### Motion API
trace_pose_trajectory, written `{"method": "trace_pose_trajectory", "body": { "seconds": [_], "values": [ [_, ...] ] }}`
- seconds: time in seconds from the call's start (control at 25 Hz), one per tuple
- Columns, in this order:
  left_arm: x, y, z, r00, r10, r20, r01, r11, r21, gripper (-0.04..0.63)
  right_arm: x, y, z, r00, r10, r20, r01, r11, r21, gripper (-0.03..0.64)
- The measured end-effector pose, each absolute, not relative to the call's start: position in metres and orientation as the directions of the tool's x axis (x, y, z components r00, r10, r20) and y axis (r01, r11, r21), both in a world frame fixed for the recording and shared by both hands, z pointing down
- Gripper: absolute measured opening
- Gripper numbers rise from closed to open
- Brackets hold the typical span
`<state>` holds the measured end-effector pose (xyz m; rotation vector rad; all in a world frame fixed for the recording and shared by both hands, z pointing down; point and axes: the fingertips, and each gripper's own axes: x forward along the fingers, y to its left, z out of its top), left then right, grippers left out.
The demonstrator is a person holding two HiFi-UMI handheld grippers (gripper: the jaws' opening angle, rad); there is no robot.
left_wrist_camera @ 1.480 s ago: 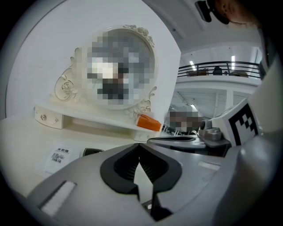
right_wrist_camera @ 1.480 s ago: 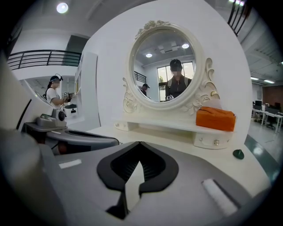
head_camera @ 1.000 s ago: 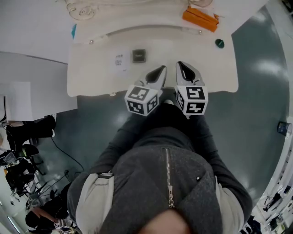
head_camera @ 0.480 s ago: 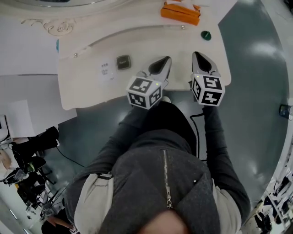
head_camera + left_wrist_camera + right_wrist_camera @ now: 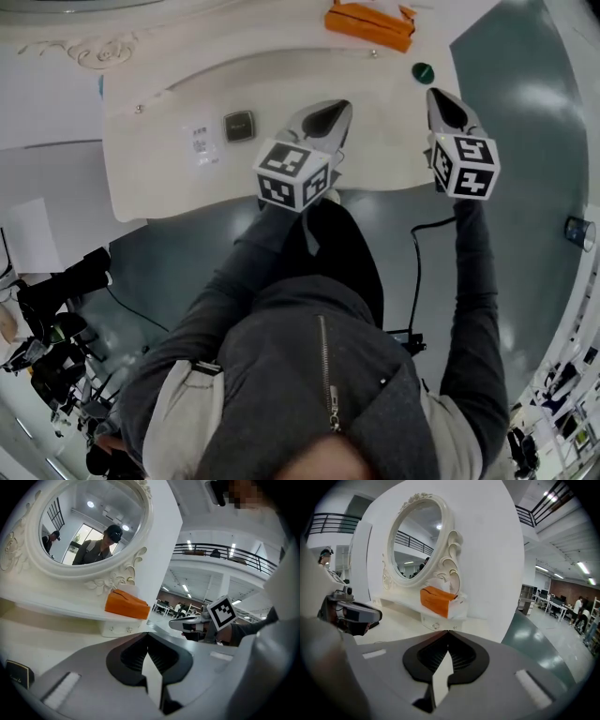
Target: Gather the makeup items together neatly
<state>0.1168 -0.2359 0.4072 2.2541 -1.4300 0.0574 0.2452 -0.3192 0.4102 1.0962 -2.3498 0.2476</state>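
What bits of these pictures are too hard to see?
- Head view: print on the white packet, too small to read.
- Head view: small green thing, too small to identify.
- Head view: mirror frame, cut off by top edge.
- Left gripper view: dark case, half hidden behind the left hand-held gripper.

Seen from above, a person extends 2 arms forward in dark grey sleeves [image 5: 476, 300], hands well apart. The left gripper [image 5: 330, 112] and right gripper [image 5: 442, 101] tilt slightly downward, each with its jaws pressed together and nothing between them.
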Motion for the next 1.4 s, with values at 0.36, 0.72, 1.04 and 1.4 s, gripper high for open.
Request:
{"method": "trace_pose_trajectory", "body": {
  "seconds": [0.36,0.72,1.04,1.4],
  "values": [
    [0.135,-0.271,0.418,0.498,-0.818,0.288,-0.845,-0.383,0.373,0.009,0.256,-0.363,0.442,-0.438,-0.640,0.631,-0.797,0.601,0.056,0.029],
    [0.141,-0.283,0.438,0.508,-0.799,0.322,-0.835,-0.365,0.413,0.009,0.250,-0.388,0.484,-0.322,-0.665,0.674,-0.916,0.398,-0.045,0.091],
    [0.130,-0.290,0.440,0.497,-0.797,0.343,-0.840,-0.343,0.420,0.009,0.261,-0.402,0.493,-0.200,-0.711,0.674,-0.977,0.199,-0.080,0.109],
    [0.126,-0.294,0.446,0.493,-0.790,0.366,-0.844,-0.330,0.423,0.009,0.257,-0.411,0.504,-0.154,-0.700,0.697,-0.988,0.123,-0.095,0.115]
  ]
}}
